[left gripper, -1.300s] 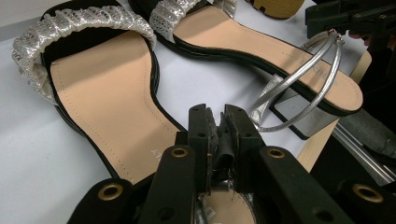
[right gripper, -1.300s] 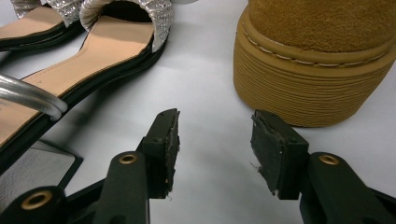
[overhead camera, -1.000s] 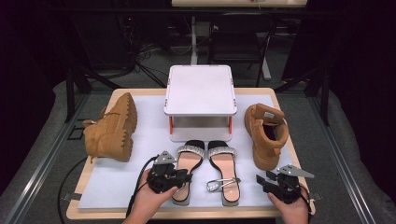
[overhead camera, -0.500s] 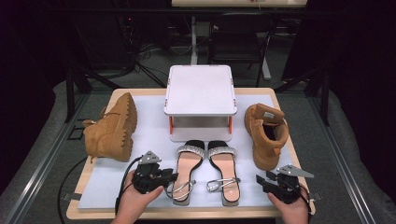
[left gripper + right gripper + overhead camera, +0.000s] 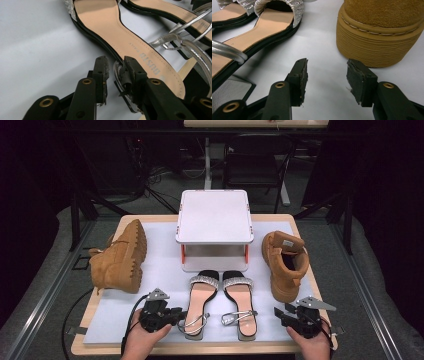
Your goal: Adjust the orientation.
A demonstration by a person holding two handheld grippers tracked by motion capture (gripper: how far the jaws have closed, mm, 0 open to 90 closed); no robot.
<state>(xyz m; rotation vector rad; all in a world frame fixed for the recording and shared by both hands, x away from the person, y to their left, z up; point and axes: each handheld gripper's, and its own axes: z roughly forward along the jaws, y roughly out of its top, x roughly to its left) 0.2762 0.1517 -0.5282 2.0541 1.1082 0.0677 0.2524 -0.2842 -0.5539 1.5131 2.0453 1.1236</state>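
A white mat covers the counter [image 5: 125, 330]. Near its front edge, the left gripper [image 5: 113, 75] has its jaws just closing around the left sandal's [image 5: 120, 35] heel edge; the right gripper [image 5: 327, 75] hovers, jaws spread.

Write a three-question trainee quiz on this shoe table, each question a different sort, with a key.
1. True or false: the left gripper is at the heel end of the left sandal.
2. Multiple choice: what stands at the back of the table, behind the sandals? A) a white stand B) a blue bucket C) a stack of plates.
3. Fill in: the right gripper has its jaws open with ____ between them.

Key:
1. True. In the left gripper view its jaws straddle the sole's edge by the silver strap; whether the pads already press cannot be told.
2. A.
3. Nothing; the jaws stand over bare white mat, near the upright boot.
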